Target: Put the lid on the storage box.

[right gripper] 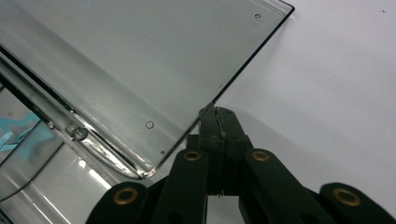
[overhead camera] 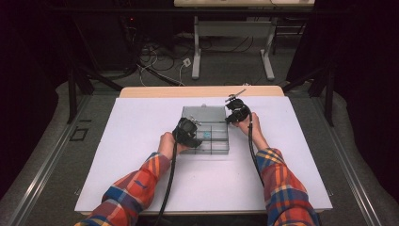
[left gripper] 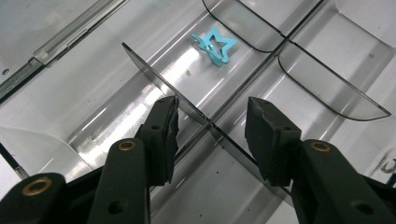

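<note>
A clear plastic compartment box point(overhead camera: 221, 149) lies mid-table with its lid point(overhead camera: 203, 114) folded back. A small blue star-shaped clip point(left gripper: 215, 45) rests in one compartment and shows through the plastic point(right gripper: 18, 133). My left gripper point(overhead camera: 188, 132) hangs over the box's front left. Its jaws point(left gripper: 212, 106) stand open, straddling a thin grey divider point(left gripper: 154, 74) without squeezing it. My right gripper point(overhead camera: 236, 113) is at the lid's right side. Its jaws point(right gripper: 217, 112) are shut, tips touching the lid's edge point(right gripper: 252, 56); whether they pinch it is unclear.
A white sheet point(overhead camera: 141, 155) covers the table, and a wooden edge point(overhead camera: 202, 91) shows at the back. Beyond it, another table's legs point(overhead camera: 196, 52) and loose cables point(overhead camera: 155, 61) sit on the floor. Plaid-sleeved forearms point(overhead camera: 136, 186) come in from the bottom.
</note>
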`<state>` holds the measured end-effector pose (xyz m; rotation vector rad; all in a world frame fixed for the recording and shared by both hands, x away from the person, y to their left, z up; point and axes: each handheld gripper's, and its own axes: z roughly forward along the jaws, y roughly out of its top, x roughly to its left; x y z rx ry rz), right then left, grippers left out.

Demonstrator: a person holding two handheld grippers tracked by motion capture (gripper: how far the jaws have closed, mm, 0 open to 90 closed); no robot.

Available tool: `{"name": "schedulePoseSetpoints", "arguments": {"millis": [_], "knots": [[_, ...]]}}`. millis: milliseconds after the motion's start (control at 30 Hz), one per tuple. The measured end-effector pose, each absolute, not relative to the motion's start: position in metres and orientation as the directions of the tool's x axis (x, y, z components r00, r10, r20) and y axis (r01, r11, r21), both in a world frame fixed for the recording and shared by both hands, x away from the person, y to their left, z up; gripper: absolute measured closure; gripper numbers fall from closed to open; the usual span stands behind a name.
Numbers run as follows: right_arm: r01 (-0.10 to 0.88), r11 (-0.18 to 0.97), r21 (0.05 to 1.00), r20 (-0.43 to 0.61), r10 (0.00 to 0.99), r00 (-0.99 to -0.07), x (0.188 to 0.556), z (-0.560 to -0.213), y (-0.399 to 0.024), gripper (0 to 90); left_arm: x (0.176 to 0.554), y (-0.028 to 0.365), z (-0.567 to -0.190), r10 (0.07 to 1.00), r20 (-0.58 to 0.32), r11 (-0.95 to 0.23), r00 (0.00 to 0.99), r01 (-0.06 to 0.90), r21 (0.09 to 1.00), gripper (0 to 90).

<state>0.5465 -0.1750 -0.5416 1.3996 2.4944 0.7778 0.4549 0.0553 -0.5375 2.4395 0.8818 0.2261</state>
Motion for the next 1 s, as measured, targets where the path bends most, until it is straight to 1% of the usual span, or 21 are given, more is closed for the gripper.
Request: {"name": "schedulePoseSetpoints", "arguments": {"millis": [100,200,300,333,367,400,467,500,533,567,633,667,700,933,1000], "knots": [[0.742,0.414,0.528,0.099,0.838,-0.537,0.547,-0.541,-0.175,90.0,0.455,0.055,-0.538,0.635,-0.023,-0.646,0.772,0.547,0.532,54.1],[0.723,0.402,0.562,0.104,0.833,-0.543,0.548,-0.542,-0.176,90.0,0.455,0.055,-0.537,0.634,-0.021,-0.648,0.773,0.546,0.531,54.0],[0.711,0.411,0.571,0.092,0.828,-0.553,0.549,-0.541,-0.177,90.0,0.455,0.055,-0.538,0.634,-0.022,-0.647,0.773,0.546,0.532,54.1],[0.709,0.396,0.583,0.103,0.83,-0.548,0.548,-0.54,-0.177,90.0,0.455,0.055,-0.538,0.634,-0.022,-0.647,0.773,0.546,0.532,54.0],[0.72,0.405,0.564,0.093,0.835,-0.542,0.548,-0.537,-0.177,90.0,0.455,0.055,-0.538,0.635,-0.023,-0.646,0.772,0.547,0.532,54.0],[0.718,0.407,0.564,0.086,0.836,-0.542,0.548,-0.536,-0.178,90.0,0.455,0.055,-0.538,0.635,-0.023,-0.647,0.772,0.547,0.532,54.0],[0.675,0.379,0.632,0.094,0.828,-0.553,0.549,-0.537,-0.178,90.0,0.455,0.055,-0.538,0.635,-0.02,-0.646,0.772,0.545,0.534,54.0],[0.681,0.385,0.623,0.09,0.829,-0.551,0.549,-0.533,-0.178,90.0,0.455,0.055,-0.538,0.634,-0.025,-0.646,0.773,0.547,0.533,54.0],[0.698,0.41,0.587,0.073,0.832,-0.55,0.548,-0.528,-0.179,90.0,0.455,0.055,-0.538,0.634,-0.024,-0.646,0.773,0.547,0.533,54.0],[0.701,0.406,0.587,0.074,0.835,-0.546,0.548,-0.525,-0.179,90.0,0.455,0.055,-0.538,0.635,-0.023,-0.645,0.772,0.547,0.534,54.0],[0.657,0.369,0.657,0.086,0.83,-0.551,0.549,-0.528,-0.177,90.0,0.455,0.055,-0.538,0.634,-0.025,-0.646,0.773,0.547,0.532,54.0],[0.691,0.409,0.596,0.066,0.832,-0.55,0.547,-0.521,-0.178,90.0,0.455,0.055,-0.538,0.635,-0.022,-0.645,0.772,0.547,0.533,54.0],[0.669,0.405,0.623,0.064,0.826,-0.559,0.548,-0.523,-0.178,90.0,0.455,0.055,-0.538,0.636,-0.021,-0.645,0.771,0.546,0.535,54.0],[0.655,0.412,0.634,0.043,0.827,-0.561,0.546,-0.518,-0.178,90.0,0.455,0.055,-0.538,0.637,-0.021,-0.644,0.77,0.547,0.534,54.0],[0.647,0.402,0.648,0.053,0.823,-0.565,0.547,-0.516,-0.179,90.0,0.455,0.055,-0.538,0.635,-0.024,-0.645,0.772,0.547,0.533,54.0]]}}
